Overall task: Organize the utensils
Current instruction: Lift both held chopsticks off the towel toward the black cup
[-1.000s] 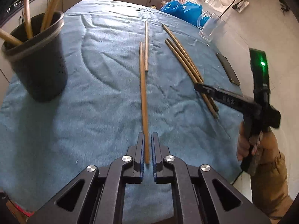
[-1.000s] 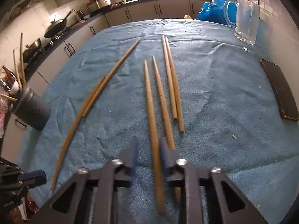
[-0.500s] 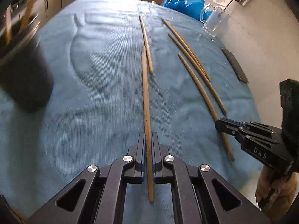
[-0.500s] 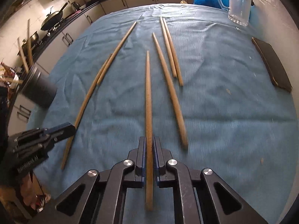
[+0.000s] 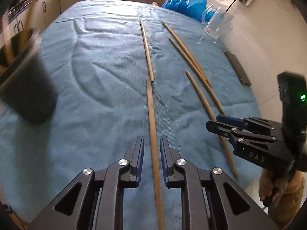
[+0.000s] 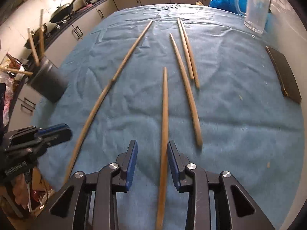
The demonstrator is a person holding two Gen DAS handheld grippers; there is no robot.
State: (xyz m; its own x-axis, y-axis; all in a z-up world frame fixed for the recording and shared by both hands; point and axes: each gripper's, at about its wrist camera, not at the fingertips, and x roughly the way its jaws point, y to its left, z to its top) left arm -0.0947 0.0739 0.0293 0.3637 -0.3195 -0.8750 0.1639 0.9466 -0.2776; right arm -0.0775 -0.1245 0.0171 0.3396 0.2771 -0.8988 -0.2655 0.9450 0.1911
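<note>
Several long wooden chopsticks lie on a blue towel (image 5: pixel 96 95). My left gripper (image 5: pixel 152 148) is open, its jaws on either side of one chopstick (image 5: pixel 152 118) that lies between them. My right gripper (image 6: pixel 152 153) is open too, with another chopstick (image 6: pixel 164 115) between its jaws. A dark utensil holder (image 5: pixel 28 88) with several sticks in it stands at the towel's left edge; it also shows in the right wrist view (image 6: pixel 48 82). The right gripper (image 5: pixel 249 134) shows in the left wrist view, and the left gripper (image 6: pixel 34 140) in the right wrist view.
A clear glass jug (image 6: pixel 256 11) and a blue plastic bag (image 6: pixel 226 0) stand at the far right. A dark flat slab (image 6: pixel 284 72) lies at the towel's right edge. Kitchen cabinets and a stove with pans run along the back and left.
Both grippers were shut on their chopsticks half a second ago. Now both have opened, and the chopsticks lie loose between the jaws.
</note>
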